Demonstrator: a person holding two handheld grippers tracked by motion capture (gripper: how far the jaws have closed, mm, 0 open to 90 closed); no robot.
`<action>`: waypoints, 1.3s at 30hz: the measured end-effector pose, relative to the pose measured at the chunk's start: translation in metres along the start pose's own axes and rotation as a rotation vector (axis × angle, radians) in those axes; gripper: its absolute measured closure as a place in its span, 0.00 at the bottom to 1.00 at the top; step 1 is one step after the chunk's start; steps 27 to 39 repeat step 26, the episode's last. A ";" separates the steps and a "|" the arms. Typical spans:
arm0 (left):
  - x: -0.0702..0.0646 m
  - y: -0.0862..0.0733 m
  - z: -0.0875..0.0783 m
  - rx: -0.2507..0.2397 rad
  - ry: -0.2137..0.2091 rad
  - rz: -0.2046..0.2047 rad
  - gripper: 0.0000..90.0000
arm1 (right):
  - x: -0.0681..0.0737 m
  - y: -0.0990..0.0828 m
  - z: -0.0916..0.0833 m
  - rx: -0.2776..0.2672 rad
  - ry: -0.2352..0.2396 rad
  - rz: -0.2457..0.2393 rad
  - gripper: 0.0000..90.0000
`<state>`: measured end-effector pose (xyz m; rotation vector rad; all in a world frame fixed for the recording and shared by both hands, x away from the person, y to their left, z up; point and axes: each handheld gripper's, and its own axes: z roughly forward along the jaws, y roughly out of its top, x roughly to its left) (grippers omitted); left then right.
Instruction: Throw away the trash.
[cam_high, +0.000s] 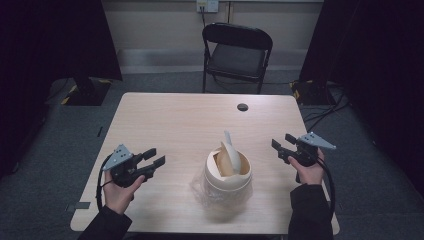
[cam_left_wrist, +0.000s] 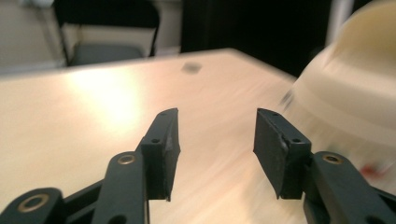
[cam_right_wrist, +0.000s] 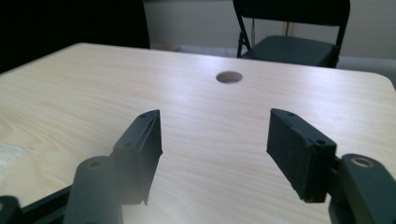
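A cream round bin (cam_high: 228, 175) with a tilted swing lid (cam_high: 230, 155) stands on the wooden table (cam_high: 170, 120) near its front edge, with clear plastic bunched around its base. My left gripper (cam_high: 154, 157) is held left of the bin, open, with nothing between its jaws. In the left gripper view the open gripper (cam_left_wrist: 217, 114) points across the table, and the bin (cam_left_wrist: 355, 84) bulges in blurred at the right. My right gripper (cam_high: 282, 143) hovers right of the bin, open and holding nothing. The right gripper view has its gripper (cam_right_wrist: 215, 114) over bare tabletop.
A round cable hole (cam_high: 242, 107) sits near the table's far edge. A black folding chair (cam_high: 236, 55) stands behind the table. Dark curtains flank the room, and cables lie on the floor at the right (cam_high: 320, 107).
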<state>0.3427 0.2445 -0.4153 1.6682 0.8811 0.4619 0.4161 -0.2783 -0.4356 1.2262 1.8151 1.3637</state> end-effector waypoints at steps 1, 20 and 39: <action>0.008 -0.012 -0.003 0.038 0.025 -0.008 0.54 | -0.001 -0.001 0.000 0.010 -0.006 -0.003 0.39; 0.062 -0.072 -0.011 0.331 0.300 -0.063 0.37 | -0.029 -0.042 0.008 0.253 -0.115 0.066 0.35; 0.068 -0.079 -0.010 0.366 0.324 -0.068 0.35 | -0.033 -0.050 0.011 0.330 -0.159 0.021 0.32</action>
